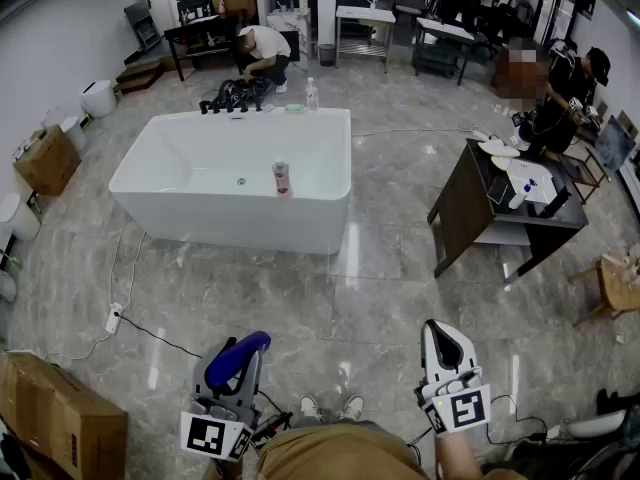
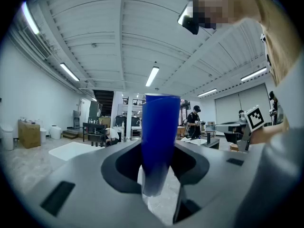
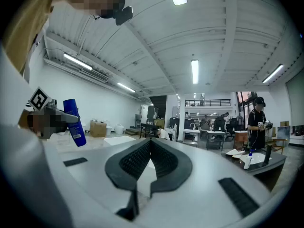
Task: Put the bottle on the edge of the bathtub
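Note:
A blue bottle (image 1: 241, 354) stands between the jaws of my left gripper (image 1: 232, 373), which is shut on it low in the head view. In the left gripper view the blue bottle (image 2: 159, 137) fills the gap between the grey jaws. The right gripper view shows the same blue bottle (image 3: 75, 122) off to the left. My right gripper (image 1: 445, 340) is shut with nothing in it, its ribbed pads (image 3: 142, 160) meeting. The white bathtub (image 1: 200, 203) lies well ahead across the floor. A small pink-and-white bottle (image 1: 282, 178) stands on its near rim.
A dark table (image 1: 480, 198) with papers stands right of the tub, with a person (image 1: 570, 88) behind it. Another person (image 1: 262, 53) crouches beyond the tub near a clear bottle (image 1: 311, 93). A cardboard box (image 1: 55, 418) and a power strip (image 1: 113, 318) with cable lie left.

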